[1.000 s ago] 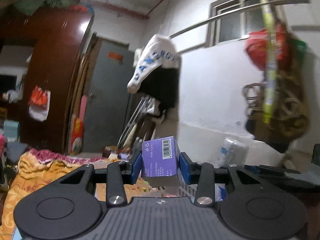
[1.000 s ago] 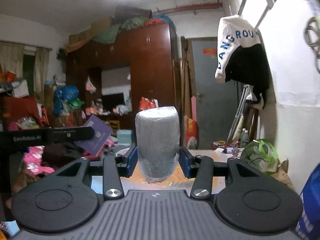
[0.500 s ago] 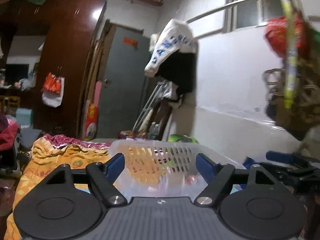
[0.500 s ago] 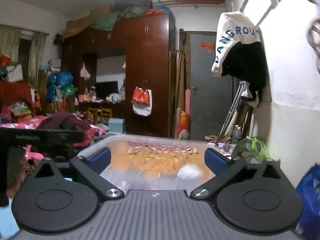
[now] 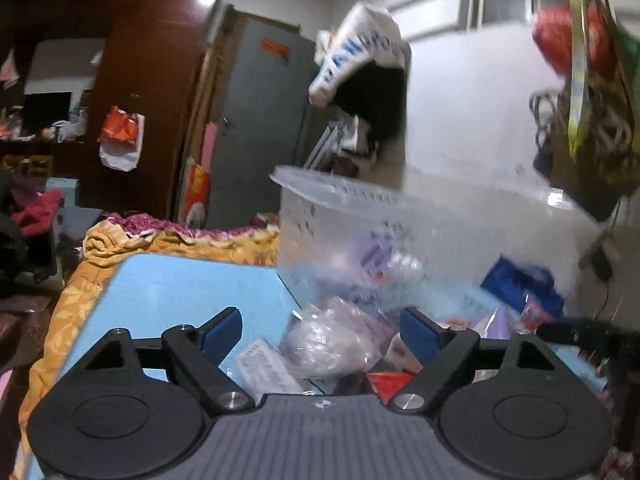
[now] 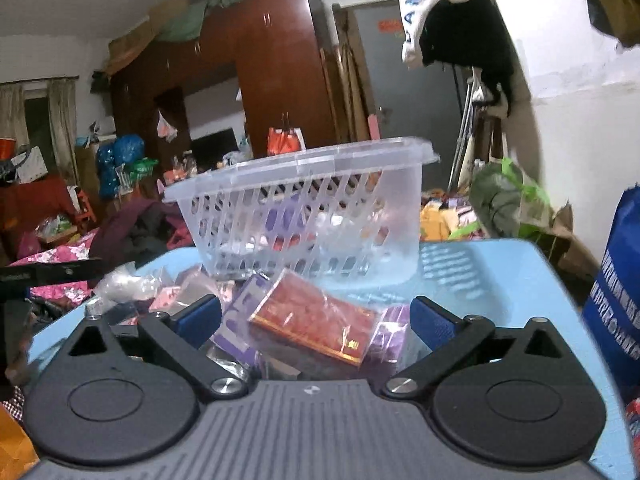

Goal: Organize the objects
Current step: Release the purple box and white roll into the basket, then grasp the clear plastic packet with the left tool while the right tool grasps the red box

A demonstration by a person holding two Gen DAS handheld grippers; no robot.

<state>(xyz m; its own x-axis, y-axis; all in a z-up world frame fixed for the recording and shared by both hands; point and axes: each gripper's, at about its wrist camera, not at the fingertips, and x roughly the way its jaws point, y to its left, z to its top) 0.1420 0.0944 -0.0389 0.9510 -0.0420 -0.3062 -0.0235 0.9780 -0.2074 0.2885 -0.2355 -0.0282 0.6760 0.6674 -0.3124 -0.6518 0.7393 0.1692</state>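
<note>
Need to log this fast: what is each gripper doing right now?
Left gripper: open, jaws just widened, holding nothing.
Right gripper: open, holding nothing.

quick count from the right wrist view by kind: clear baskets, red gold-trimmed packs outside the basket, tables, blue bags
clear basket: 1
red gold-trimmed pack: 1
light blue table: 1
blue bag: 1
total: 4

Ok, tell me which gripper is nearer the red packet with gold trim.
Right. The right gripper is open with the red packet lying just beyond its fingertips, in front of the clear basket. The left gripper is open over a crinkled clear bag; that packet can't be made out there.
</note>
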